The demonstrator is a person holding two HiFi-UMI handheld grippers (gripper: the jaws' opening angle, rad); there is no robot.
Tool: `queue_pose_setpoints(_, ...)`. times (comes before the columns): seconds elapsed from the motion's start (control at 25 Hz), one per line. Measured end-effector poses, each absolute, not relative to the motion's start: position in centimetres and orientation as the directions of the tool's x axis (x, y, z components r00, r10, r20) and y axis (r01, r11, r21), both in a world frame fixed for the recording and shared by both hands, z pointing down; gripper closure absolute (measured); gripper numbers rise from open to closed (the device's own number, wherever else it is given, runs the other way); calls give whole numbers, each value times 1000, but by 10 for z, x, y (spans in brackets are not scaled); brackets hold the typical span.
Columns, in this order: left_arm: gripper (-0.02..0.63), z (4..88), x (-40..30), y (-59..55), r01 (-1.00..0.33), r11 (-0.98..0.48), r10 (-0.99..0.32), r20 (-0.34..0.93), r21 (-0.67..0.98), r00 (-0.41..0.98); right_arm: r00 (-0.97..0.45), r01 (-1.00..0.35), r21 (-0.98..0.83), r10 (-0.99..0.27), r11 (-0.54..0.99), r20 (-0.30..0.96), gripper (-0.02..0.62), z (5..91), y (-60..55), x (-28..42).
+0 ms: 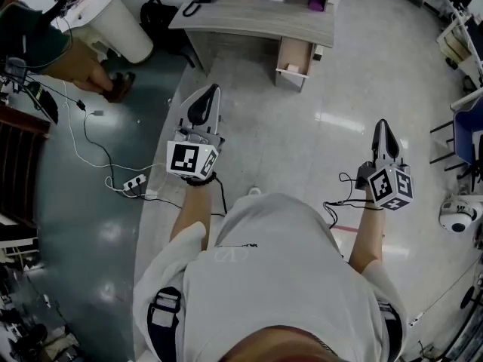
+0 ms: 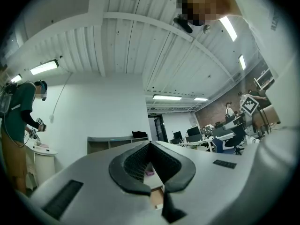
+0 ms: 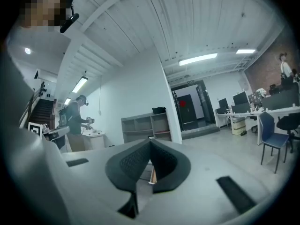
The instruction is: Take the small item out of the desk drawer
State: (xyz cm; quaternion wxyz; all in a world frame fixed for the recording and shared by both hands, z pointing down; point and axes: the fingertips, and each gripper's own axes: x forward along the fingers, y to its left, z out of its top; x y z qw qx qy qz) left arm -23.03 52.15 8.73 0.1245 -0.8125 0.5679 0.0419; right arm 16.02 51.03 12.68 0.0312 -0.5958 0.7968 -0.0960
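Note:
A grey desk (image 1: 256,17) stands ahead on the far side of the floor. Below its right part is a wooden drawer unit (image 1: 294,57) with its light wood inside showing. A small purple item (image 1: 315,4) sits at the back of the desk top. My left gripper (image 1: 213,90) is held in the air, pointing at the desk and well short of it, shut and empty. My right gripper (image 1: 382,125) hovers further right, also shut with nothing in it. In the left gripper view the closed tips (image 2: 150,144) frame a bit of the wooden drawer (image 2: 157,198).
A white round stand (image 1: 113,13) and a person in green (image 1: 34,40) are at the far left. A black bag (image 1: 155,13) lies by the desk. A power strip (image 1: 134,182) with cables lies on the floor to my left. A blue chair (image 1: 468,138) and a white dome device (image 1: 456,217) are at the right.

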Motion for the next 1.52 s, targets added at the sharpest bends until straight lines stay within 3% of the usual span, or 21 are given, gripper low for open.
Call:
queue_pose_setpoints(0.48, 607, 114, -249, 504, -924, -377, -904, -190, -68, 383, -336, -934, -162, -936, 318, 103, 594, 133, 490, 111)
queue_pose_setpoints(0.96, 607, 143, -266, 479, -875, -483, -863, -155, -30, 481, -263, -959, -134, -958, 248, 112, 594, 145, 484, 73)
queue_pose_setpoints(1.52, 607, 156, -220, 412, -861, -507, -855, -109, -28, 507, -274, -957, -138, -949, 254, 156, 594, 174, 417, 94)
